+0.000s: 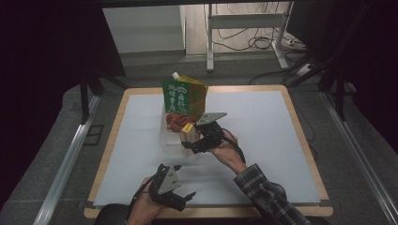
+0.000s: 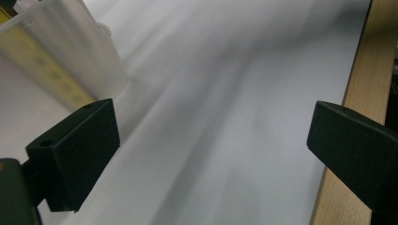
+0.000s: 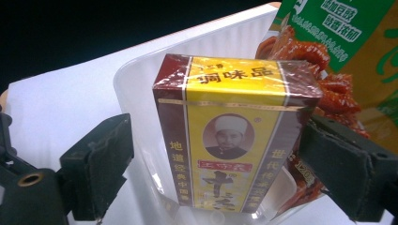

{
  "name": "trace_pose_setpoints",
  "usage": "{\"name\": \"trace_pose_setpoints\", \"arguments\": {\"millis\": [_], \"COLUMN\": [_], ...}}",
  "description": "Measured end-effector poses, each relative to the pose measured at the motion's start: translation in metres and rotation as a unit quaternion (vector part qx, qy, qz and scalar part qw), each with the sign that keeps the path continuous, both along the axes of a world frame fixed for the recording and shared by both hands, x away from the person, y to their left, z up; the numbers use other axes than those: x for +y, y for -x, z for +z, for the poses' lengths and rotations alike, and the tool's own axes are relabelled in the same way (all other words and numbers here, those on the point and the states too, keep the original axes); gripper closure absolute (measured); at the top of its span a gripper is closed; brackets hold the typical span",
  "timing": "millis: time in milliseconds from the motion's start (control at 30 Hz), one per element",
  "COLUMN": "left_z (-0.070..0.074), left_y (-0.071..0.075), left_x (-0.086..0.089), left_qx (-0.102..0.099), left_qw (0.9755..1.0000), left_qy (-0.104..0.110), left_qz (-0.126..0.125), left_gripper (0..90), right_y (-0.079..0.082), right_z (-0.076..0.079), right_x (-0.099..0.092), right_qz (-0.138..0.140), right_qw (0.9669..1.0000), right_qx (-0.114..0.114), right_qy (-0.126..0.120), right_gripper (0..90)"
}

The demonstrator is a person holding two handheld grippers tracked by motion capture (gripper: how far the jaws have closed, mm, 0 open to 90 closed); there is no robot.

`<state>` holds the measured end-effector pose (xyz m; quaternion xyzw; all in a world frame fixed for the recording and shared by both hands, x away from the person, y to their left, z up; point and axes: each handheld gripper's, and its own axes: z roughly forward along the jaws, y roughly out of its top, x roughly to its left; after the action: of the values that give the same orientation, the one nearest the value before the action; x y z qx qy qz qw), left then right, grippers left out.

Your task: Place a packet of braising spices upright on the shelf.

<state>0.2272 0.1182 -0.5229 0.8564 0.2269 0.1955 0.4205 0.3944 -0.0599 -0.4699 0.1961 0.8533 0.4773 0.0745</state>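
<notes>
Left gripper (image 1: 185, 197) gapes empty; right gripper (image 3: 213, 164) spread around seasoning box (image 3: 234, 136) standing in clear tub (image 3: 136, 79).

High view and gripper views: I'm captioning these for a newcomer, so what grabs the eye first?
The green and yellow spouted pouch stands in a clear tub at the table's middle. Just before it, a yellow and maroon seasoning box sits between the right gripper's open jaws. The left gripper waits open near the front edge.

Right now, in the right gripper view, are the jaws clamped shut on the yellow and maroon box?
No: the right gripper is open, its jaws standing on either side of the box with a clear gap at the left jaw.
</notes>
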Motion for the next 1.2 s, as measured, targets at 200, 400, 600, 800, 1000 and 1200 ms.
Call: {"name": "trace_pose_setpoints", "arguments": {"millis": [200,400,600,800,1000,1200], "left_z": [0.000,0.000,0.000,0.000,0.000,0.000], "left_y": [0.000,0.000,0.000,0.000,-0.001,-0.001], "left_x": [0.000,0.000,0.000,0.000,0.001,0.002], "left_qx": [0.000,0.000,0.000,0.001,0.002,0.002], "left_qw": [1.0000,1.0000,1.0000,1.0000,1.0000,1.0000], "left_qy": [0.000,-0.003,-0.003,-0.002,0.003,0.005], "left_qz": [-0.001,-0.001,-0.001,-0.001,0.000,0.000], "left_gripper": [2.4,2.4,2.4,2.4,2.3,2.1], "right_y": [0.001,0.003,0.006,0.008,0.010,0.012], "right_z": [0.004,0.005,0.004,0.002,-0.001,-0.003], "right_x": [-0.005,-0.012,-0.020,-0.030,-0.040,-0.048], "right_qz": [-0.003,-0.005,-0.009,-0.012,-0.014,-0.013], "right_qw": [1.0000,0.9999,0.9997,0.9994,0.9988,0.9983], "right_qx": [-0.001,-0.002,0.003,0.003,0.005,0.005], "right_qy": [0.005,0.016,0.025,0.033,0.046,0.057], "right_gripper": [8.0,5.7,4.5,3.4,1.5,0.3]}}
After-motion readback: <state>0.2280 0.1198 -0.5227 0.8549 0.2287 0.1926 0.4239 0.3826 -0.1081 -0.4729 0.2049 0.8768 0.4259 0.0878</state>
